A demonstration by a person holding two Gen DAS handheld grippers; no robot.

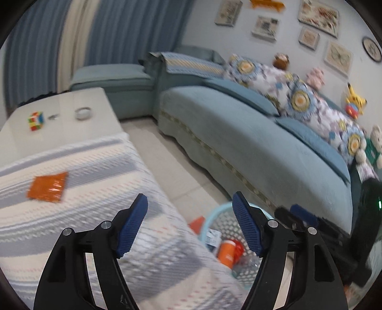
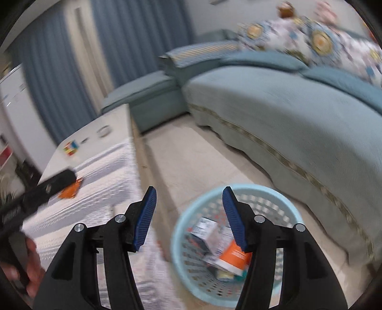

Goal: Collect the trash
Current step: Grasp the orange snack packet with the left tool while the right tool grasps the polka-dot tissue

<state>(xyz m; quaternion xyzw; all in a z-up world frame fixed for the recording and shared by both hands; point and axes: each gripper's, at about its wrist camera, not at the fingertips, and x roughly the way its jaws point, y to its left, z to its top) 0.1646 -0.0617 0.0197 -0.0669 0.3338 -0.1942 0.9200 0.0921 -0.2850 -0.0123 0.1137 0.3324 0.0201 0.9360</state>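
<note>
Both tools, left tool [image 1: 189, 202] and right tool [image 2: 189, 194], spread and seemingly empty above the basket [image 2: 191, 202].

Basket [image 1: 216, 220] half hidden behind the cloth-covered surface [image 1: 100, 167] and right-side finger; contents between the fingers blurred, labels unreadable.

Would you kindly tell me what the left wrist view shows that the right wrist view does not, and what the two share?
Only the left wrist view shows the framed pictures on the wall and the yellow plush toy on the sofa back.

Only the right wrist view shows a hand at the left edge and the white cabinet by the curtain.

Both show the light blue perforated plastic basket holding trash, the flat orange wrapper on the striped cloth, the colourful puzzle cube and the teal sofa.
</note>
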